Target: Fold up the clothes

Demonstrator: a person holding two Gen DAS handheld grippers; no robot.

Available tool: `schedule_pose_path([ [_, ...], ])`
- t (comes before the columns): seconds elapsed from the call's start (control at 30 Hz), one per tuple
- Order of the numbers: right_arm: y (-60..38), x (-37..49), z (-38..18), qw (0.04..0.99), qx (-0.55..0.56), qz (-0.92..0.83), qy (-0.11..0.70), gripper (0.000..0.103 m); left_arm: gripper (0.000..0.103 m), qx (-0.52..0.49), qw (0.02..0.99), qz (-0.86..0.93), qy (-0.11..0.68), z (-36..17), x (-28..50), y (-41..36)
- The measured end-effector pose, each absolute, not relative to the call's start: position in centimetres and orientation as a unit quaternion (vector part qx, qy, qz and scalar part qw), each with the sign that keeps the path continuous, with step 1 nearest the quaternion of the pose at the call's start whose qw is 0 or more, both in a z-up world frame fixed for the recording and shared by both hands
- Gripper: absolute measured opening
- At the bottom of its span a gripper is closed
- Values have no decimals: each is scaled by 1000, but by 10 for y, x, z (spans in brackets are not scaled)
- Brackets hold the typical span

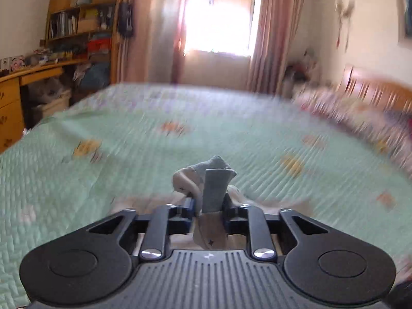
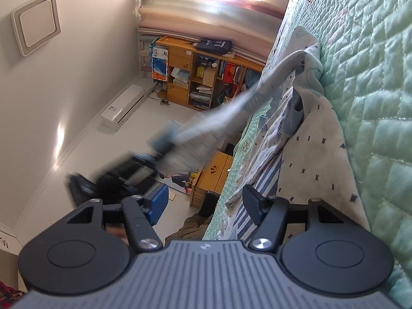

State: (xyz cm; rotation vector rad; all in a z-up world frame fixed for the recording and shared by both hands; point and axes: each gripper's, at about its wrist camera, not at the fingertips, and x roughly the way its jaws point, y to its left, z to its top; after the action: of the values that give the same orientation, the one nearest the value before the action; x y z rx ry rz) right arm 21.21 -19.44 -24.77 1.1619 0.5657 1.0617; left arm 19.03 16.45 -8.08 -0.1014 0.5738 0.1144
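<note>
Our left gripper (image 1: pixel 209 204) has its jaws drawn narrow on a grey cuff (image 1: pixel 215 189) of the star-print garment (image 2: pixel 319 154), low at centre frame, the cloth rising above the green quilted bed (image 1: pixel 231 128). In the right wrist view the sleeve stretches taut towards the blurred middle left. Our right gripper (image 2: pixel 206 202) keeps its jaws wide with nothing pinched, hovering just beside the garment's striped hem, though whether it touches we cannot tell. We should carry the cuff across flat, keep it taut, and pin the body before laying it.
</note>
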Motion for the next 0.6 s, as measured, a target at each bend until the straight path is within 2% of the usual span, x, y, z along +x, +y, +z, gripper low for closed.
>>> schedule_pose_path([
  [0.07, -195, 212, -248, 669, 517, 472, 251, 65, 30, -67, 939, 76, 327, -118, 197, 186],
  [0.1, -196, 212, -248, 669, 517, 472, 251, 65, 34, -90, 935, 77, 334, -133, 195, 196],
  [0.2, -196, 212, -244, 669, 516, 472, 252, 65, 39, -106, 943, 75, 307, -141, 187, 204],
  [0.27, -197, 212, -243, 668, 518, 472, 252, 65, 37, -102, 942, 68, 312, -137, 191, 200],
  [0.33, -197, 213, -243, 667, 519, 472, 252, 65, 22, -98, 941, 58, 317, -133, 195, 197],
  [0.4, -197, 213, -243, 667, 519, 472, 252, 65, 16, -92, 944, 48, 312, -124, 198, 197],
  [0.6, -199, 213, -243, 665, 520, 472, 253, 65, 15, -39, 966, 52, 249, -90, 186, 190],
])
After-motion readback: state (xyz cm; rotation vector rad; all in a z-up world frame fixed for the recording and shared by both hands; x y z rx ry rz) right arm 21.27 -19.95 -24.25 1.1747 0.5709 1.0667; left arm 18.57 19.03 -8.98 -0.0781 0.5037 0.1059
